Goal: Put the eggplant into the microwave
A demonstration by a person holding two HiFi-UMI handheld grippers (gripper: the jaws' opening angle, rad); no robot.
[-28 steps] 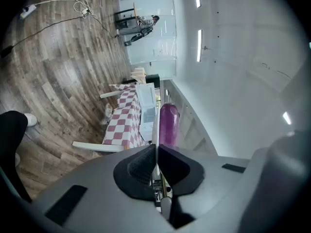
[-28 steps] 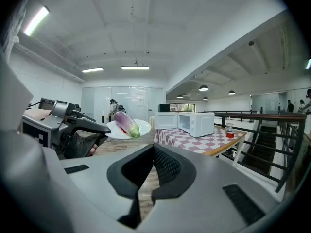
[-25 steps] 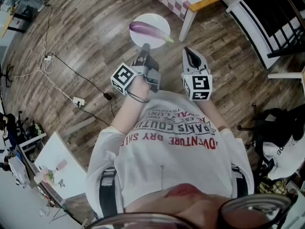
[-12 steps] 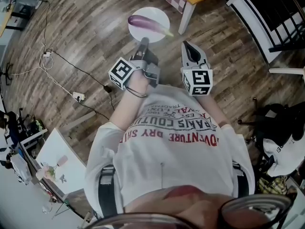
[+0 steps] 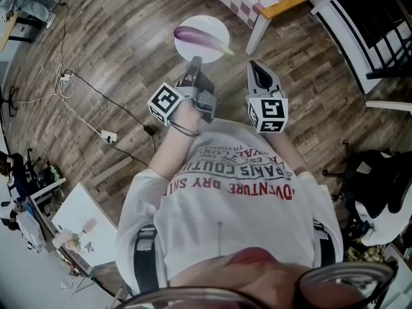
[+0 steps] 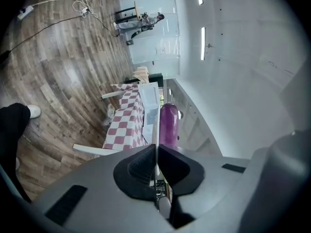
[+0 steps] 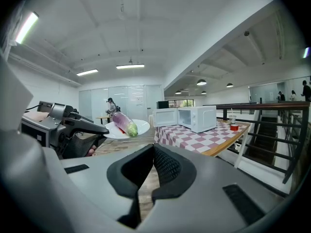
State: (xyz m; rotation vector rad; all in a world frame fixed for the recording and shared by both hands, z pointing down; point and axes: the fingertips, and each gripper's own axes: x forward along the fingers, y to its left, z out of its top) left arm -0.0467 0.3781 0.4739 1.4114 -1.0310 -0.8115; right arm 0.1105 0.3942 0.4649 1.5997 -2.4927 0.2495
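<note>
Left gripper (image 5: 195, 62) is pinching a round white plate (image 5: 210, 24) bearing a glossy purple eggplant (image 5: 196, 37). Right gripper (image 5: 253, 66) is hovering closed, empty.

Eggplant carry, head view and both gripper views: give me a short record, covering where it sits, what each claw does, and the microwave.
eggplant: lying on a white plate
plate: held above the wooden floor by its rim
left claw: shut on the plate's rim
right claw: shut, holding nothing
microwave: on the checked table ahead; eggplant not yet inside
</note>
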